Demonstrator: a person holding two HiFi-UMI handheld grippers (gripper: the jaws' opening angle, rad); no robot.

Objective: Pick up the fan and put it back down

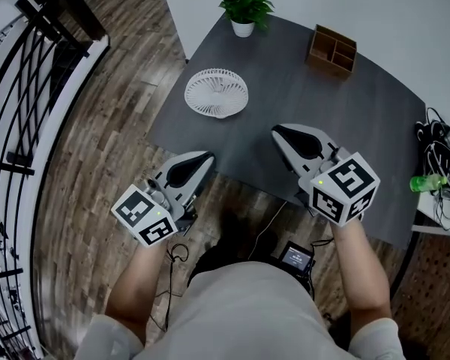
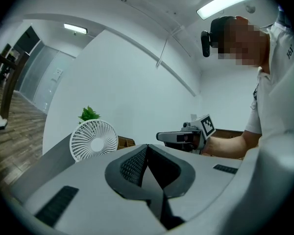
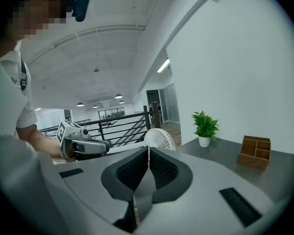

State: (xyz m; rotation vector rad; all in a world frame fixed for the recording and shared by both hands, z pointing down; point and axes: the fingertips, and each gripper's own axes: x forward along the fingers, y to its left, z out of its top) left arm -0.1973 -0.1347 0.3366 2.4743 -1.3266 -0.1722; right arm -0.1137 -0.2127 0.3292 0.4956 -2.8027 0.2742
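Fingers (image 2: 133,164) shut, left gripper (image 1: 208,157) and right gripper (image 1: 277,132) hover.

- One fan (image 1: 217,92)
- One plant (image 1: 244,6)
- One wooden box (image 1: 332,50)
- One table (image 1: 360,118)
- One green bottle (image 1: 427,182)
- Two grippers: the left gripper (image 1: 208,158) and the right gripper (image 1: 277,132)

The head view is looking steeply down on the dark grey tabletop (image 1: 337,118). Both gripper views are facing low across it, sharing the white round grille fan (image 2: 93,140).

Probably an office: grey desk (image 1: 285,96), wooden organizer (image 1: 332,51), potted plant (image 1: 244,4), ceiling strip light (image 2: 228,0), black railing (image 3: 126,116).
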